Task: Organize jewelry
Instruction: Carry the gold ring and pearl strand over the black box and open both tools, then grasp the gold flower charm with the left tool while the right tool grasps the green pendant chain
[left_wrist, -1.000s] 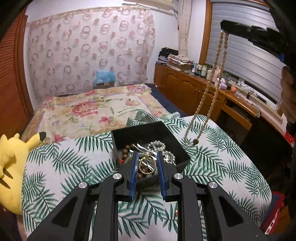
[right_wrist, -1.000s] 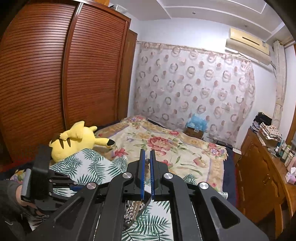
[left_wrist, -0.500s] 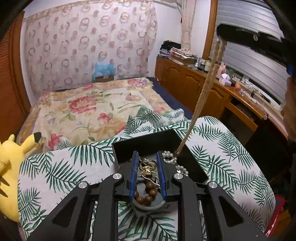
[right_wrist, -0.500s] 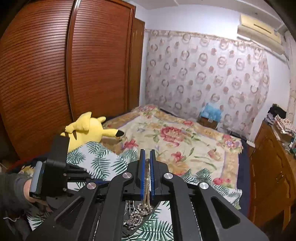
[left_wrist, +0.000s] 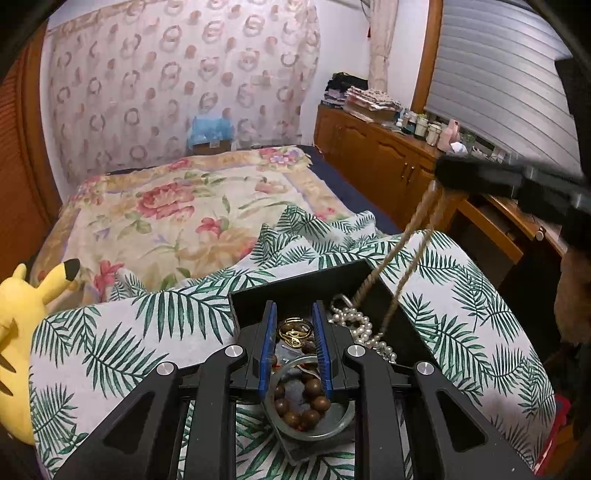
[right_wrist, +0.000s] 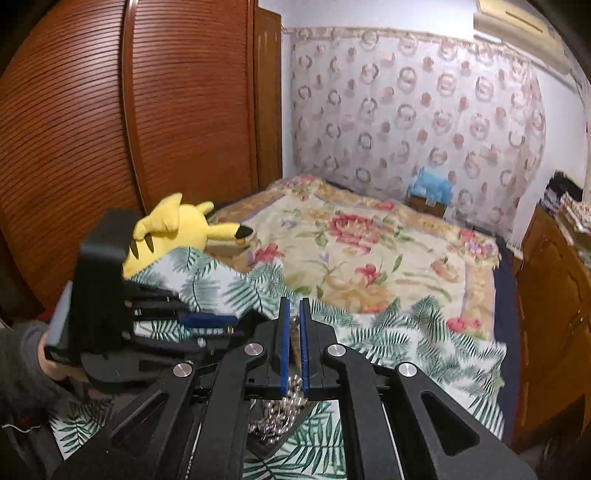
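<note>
Palm-leaf fabric (left_wrist: 110, 354) covers the near surface of a bedroom, where a black jewelry box (left_wrist: 303, 291) sits open. Nearest the left-wrist lens, the left gripper (left_wrist: 293, 345) reaches over the box with its blue pads parted a little around a pale bangle (left_wrist: 314, 428) and a brown wooden-bead bracelet (left_wrist: 306, 402); whether the pads press on anything cannot be told. Just past the fingertips lie gold rings (left_wrist: 293, 332), with a pearl strand (left_wrist: 354, 325) heaped to their right inside the box. Above, the right gripper (right_wrist: 294, 325) is clamped tight on a long tan bead necklace (left_wrist: 402, 243), whose loop slants down from the closed pads into the box's far right corner. Beyond the fabric, a yellow plush toy (right_wrist: 173, 229) rests at the bed's edge, a floral bedspread (left_wrist: 177, 214) stretches back to a ring-patterned curtain (left_wrist: 177, 81), and wooden cabinets (left_wrist: 373, 155) line the right wall.
</note>
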